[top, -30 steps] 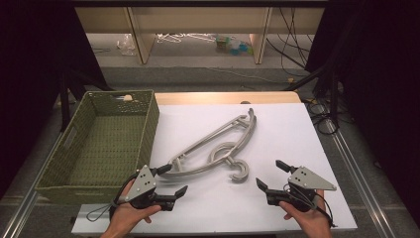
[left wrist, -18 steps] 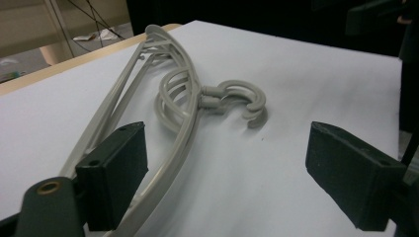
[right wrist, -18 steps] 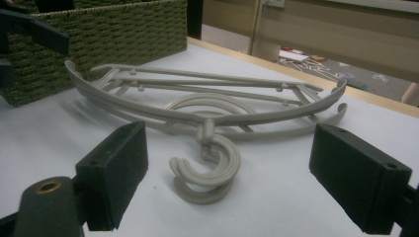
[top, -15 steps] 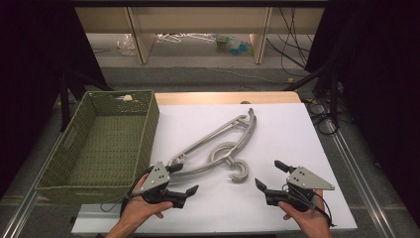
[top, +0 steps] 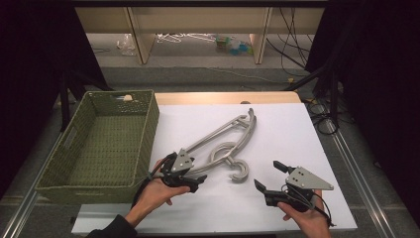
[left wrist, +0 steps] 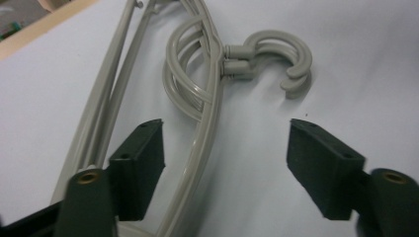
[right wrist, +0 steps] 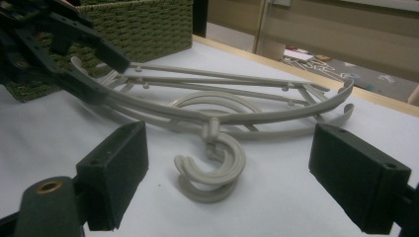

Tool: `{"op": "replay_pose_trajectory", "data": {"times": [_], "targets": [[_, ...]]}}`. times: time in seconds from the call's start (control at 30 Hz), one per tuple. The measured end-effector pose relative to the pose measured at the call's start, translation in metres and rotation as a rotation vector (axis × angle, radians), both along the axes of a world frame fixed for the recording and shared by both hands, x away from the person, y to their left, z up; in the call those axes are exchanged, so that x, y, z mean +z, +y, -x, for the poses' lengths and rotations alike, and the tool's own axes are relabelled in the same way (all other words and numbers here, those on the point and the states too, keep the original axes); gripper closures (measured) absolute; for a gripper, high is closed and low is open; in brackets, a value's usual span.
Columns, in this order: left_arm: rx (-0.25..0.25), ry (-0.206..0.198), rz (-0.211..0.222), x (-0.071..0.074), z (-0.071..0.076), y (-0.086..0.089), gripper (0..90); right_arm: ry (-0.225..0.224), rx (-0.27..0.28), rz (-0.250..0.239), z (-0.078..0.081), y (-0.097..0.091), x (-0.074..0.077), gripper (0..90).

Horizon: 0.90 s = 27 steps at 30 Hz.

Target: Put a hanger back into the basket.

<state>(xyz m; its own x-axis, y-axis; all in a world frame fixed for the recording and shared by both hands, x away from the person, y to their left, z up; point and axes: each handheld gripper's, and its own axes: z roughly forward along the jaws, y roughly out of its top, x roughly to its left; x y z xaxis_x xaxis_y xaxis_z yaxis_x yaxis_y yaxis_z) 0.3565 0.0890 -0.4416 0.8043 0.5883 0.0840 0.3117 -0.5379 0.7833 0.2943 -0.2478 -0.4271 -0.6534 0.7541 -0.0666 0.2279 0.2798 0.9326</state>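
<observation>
Since a second ago, the left gripper (top: 194,177) is pushing forward from the near edge to the lower end of the grey hangers (top: 225,144), while the right gripper (top: 268,176) is holding its place near the front right. From above, the hangers are lying stacked on the white table (top: 287,134), just beside the green basket (top: 106,144). Along the left gripper (left wrist: 225,163), the jaws are standing released, straddling one curved hanger arm, hooks (left wrist: 291,61) ahead. Along the right gripper (right wrist: 227,177), the jaws are gaping wide too, grasping nothing, facing the hooks (right wrist: 212,170), with the other gripper (right wrist: 59,34) sitting over the hangers' far end by the basket (right wrist: 143,22).
</observation>
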Motion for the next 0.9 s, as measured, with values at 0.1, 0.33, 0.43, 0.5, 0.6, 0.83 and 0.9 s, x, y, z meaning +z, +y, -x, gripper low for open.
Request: {"op": "replay_pose_trajectory", "data": {"times": [0.1, 0.33, 0.43, 0.5, 0.6, 0.83, 0.9], "targets": [[-0.008, 0.010, -0.063, -0.002, -0.008, -0.008, 35.2, -0.016, 0.011, -0.026, -0.001, 0.002, -0.002, 16.4], [0.003, 0.067, -0.144, -0.008, -0.025, -0.020, 44.8, -0.009, 0.009, -0.011, -0.001, 0.002, -0.001, 16.6], [-0.001, 0.087, -0.158, -0.011, -0.029, -0.023, 52.6, -0.012, 0.011, -0.007, -0.001, 0.002, -0.001, 16.6], [-0.004, 0.094, -0.176, -0.013, -0.031, -0.025, 54.9, -0.012, 0.012, -0.008, -0.001, 0.002, -0.001, 16.7], [-0.004, 0.104, -0.184, -0.014, -0.035, -0.027, 60.2, 0.009, 0.017, -0.009, 0.000, 0.003, -0.001, 16.8], [-0.031, 0.113, -0.230, -0.015, -0.041, -0.034, 65.6, -0.005, 0.022, 0.003, -0.001, 0.003, -0.001, 17.1], [-0.037, 0.120, -0.239, -0.017, -0.043, -0.036, 67.1, 0.002, 0.031, 0.007, 0.000, 0.003, -0.001, 17.3]]}}
